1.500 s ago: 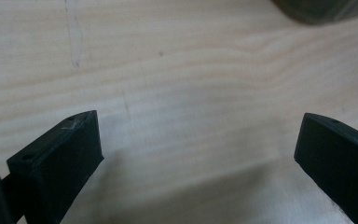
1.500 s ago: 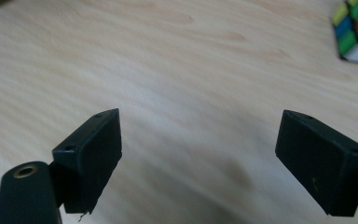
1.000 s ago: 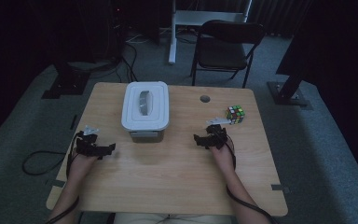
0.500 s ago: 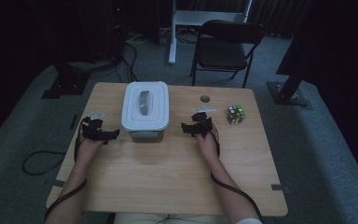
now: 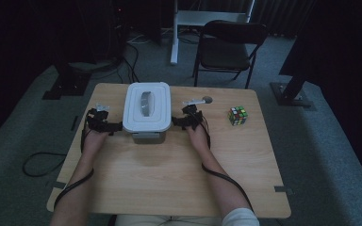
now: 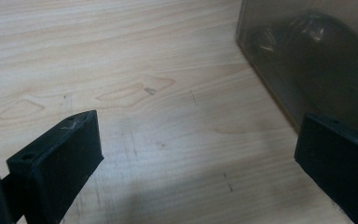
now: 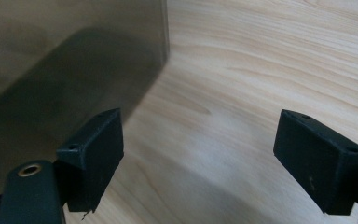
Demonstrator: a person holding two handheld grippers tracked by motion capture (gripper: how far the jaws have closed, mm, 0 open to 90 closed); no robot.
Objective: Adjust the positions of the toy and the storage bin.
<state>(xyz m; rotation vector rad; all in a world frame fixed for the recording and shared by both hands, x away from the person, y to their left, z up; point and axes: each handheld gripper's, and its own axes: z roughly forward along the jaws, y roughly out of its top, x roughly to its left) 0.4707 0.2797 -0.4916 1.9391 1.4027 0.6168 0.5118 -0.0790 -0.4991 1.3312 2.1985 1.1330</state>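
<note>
- On the desk (image 5: 169, 179), a lidded white box (image 5: 146, 112) is flanked by the left gripper (image 5: 107, 125) and right gripper (image 5: 183, 121), both spread wide, nothing held
- Judged rigid, smooth, slippery; best gripped at opposite side walls under the lid rim

- The light wooden bench (image 5: 169, 188) stands on grey carpet (image 5: 330, 179) in a dim room.
- Beyond the hand-held grippers, a dark folding chair (image 5: 228, 49) faces the bench's far edge.
- A white desk leg (image 5: 173, 33) rises beside the chair.
- Black cables (image 5: 37, 162) loop over the carpet.
</note>
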